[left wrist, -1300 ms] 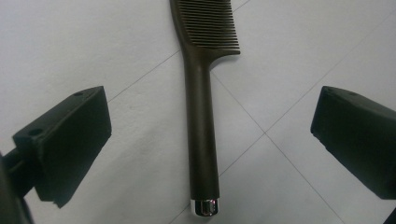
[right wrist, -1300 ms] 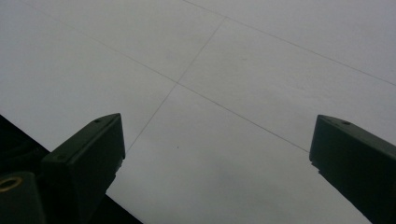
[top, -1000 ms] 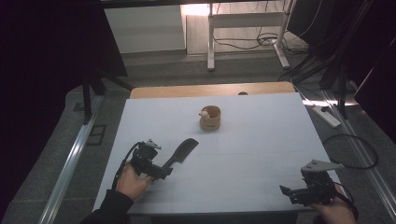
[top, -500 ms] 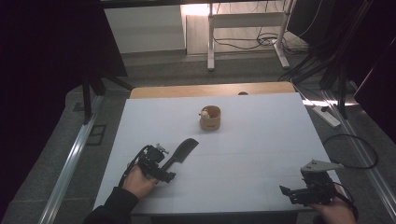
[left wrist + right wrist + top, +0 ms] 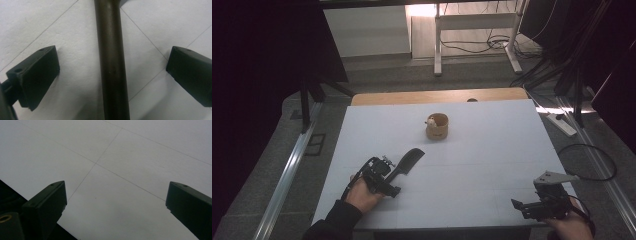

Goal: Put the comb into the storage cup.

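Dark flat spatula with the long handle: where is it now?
The dark spatula lies front-left on the white table, its handle between the open left gripper jaws, untouched.

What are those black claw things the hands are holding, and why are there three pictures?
A person holds a pinching tool in each hand: the left gripper and the right gripper. One camera looks down from above the white table. Two more ride on the grippers and look along their black jaws. On the table lie a dark long-handled tool and a small brown cup. The left gripper's jaws stand wide open on either side of the tool's handle, not squeezing it. The right gripper is open over bare table.
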A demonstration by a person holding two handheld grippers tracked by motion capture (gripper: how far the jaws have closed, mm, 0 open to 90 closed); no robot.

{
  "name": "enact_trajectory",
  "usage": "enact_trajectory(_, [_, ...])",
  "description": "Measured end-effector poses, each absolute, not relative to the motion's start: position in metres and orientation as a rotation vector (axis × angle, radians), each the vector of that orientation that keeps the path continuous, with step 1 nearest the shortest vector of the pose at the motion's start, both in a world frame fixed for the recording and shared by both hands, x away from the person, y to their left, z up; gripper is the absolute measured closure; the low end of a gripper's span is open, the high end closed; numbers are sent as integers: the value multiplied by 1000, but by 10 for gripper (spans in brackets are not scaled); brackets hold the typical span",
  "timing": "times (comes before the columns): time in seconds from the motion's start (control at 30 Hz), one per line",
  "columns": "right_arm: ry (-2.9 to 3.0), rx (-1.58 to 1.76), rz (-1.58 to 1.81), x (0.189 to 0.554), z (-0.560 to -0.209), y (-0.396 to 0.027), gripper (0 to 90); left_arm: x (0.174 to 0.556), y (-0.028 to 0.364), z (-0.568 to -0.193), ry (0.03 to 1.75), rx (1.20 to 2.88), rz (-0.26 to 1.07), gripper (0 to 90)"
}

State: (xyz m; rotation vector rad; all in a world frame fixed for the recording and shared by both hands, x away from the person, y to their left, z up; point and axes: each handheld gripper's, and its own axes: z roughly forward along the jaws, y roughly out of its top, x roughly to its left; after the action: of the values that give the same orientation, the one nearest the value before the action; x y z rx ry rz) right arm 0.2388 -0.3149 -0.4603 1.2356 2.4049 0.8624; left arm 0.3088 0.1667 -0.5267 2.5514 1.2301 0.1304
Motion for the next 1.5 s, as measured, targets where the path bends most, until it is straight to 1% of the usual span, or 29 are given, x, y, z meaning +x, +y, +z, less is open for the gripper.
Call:
enact_trajectory(0.17, [2408,1234,861,239,-460,-315,38,309,166,-525,1234,2569,123,6])
enact_trajectory(0.27, [2409,1233,860,239,-460,-315,38,309,165,-522,1239,2573,117,59])
enact_trajectory(0.5, [2411,1231,860,239,-461,-315,39,308,171,-514,1261,2541,134,357])
enact_trajectory(0.63, [2415,1229,858,239,-461,-315,39,306,169,-512,1232,2555,137,498])
enact_trajectory(0.67, [2415,1229,858,239,-461,-314,40,306,169,-512,1224,2557,136,542])
enact_trajectory(0.73, [2416,1229,857,239,-461,-314,40,306,168,-511,1215,2562,136,659])
enact_trajectory(0.8, [2417,1229,856,239,-461,-314,41,307,169,-511,1224,2556,125,712])
enact_trajectory(1.3, [2421,1226,854,239,-461,-314,43,309,176,-512,1224,2510,68,723])
enact_trajectory(1.5, [2422,1223,853,239,-461,-314,43,308,181,-509,1222,2482,74,723])
